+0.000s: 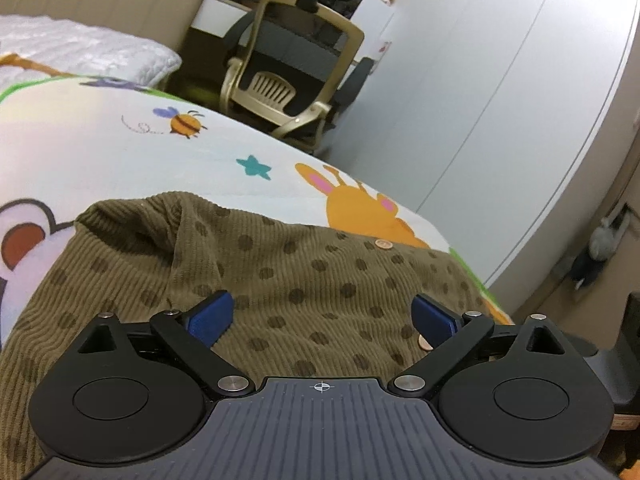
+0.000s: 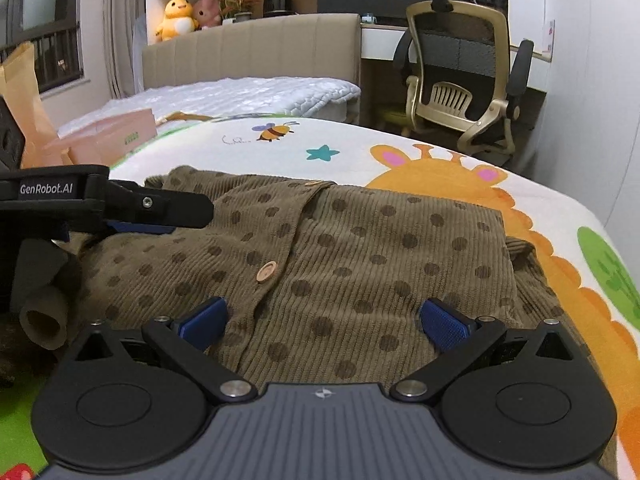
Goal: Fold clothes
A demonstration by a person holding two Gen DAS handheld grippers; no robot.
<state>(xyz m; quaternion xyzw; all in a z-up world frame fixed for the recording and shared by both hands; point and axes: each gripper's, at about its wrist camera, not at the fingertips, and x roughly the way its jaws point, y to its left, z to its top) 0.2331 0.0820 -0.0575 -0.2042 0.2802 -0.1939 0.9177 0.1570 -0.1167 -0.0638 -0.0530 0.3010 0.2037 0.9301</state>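
An olive-brown ribbed cardigan with dark dots and wooden buttons lies on a cartoon-print bed cover. A sleeve cuff sticks out at its left side in the right wrist view. My left gripper hovers low over the cardigan, open, nothing between its blue pads. My right gripper is also open just above the cardigan's near edge, its pads wide apart. The left gripper shows from the side in the right wrist view, over the cardigan's left part.
The bed cover carries a bee, a star and an orange animal print. A beige office chair stands beyond the bed by a white wall. A white quilt, a headboard, a pink box and a paper bag lie at the far left.
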